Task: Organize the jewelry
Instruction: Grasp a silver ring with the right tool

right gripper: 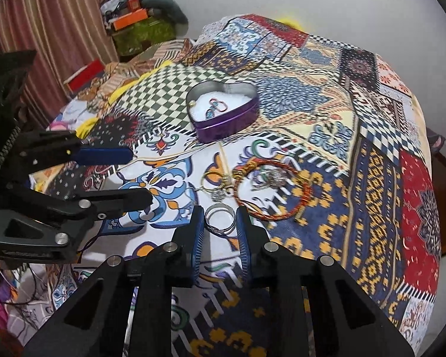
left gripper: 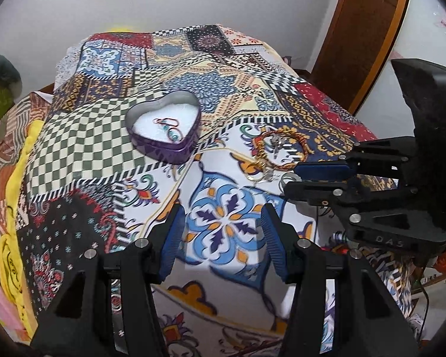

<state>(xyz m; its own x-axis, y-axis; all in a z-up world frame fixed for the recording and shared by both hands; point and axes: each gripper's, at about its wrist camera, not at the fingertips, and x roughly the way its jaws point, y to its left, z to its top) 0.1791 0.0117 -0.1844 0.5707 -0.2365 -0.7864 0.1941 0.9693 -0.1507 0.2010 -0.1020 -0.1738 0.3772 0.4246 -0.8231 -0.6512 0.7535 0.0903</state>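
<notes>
The patchwork bedspread point(right gripper: 371, 178) carries a purple heart-shaped tin point(right gripper: 223, 110), open, with a few pieces already inside. A red-and-gold bangle point(right gripper: 270, 190), small earrings and a silver ring point(right gripper: 220, 217) remain outside (most of the job, I judge). The right gripper point(right gripper: 220, 223) has its fingers clamped on that ring. The left gripper point(left gripper: 220, 232) has its fingers apart, empty.

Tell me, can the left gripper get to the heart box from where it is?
Probably yes. The left gripper hangs open over bare patterned cloth, and nothing stands between it and the heart-shaped tin further ahead. The right gripper is off to the side, around the silver ring.
</notes>
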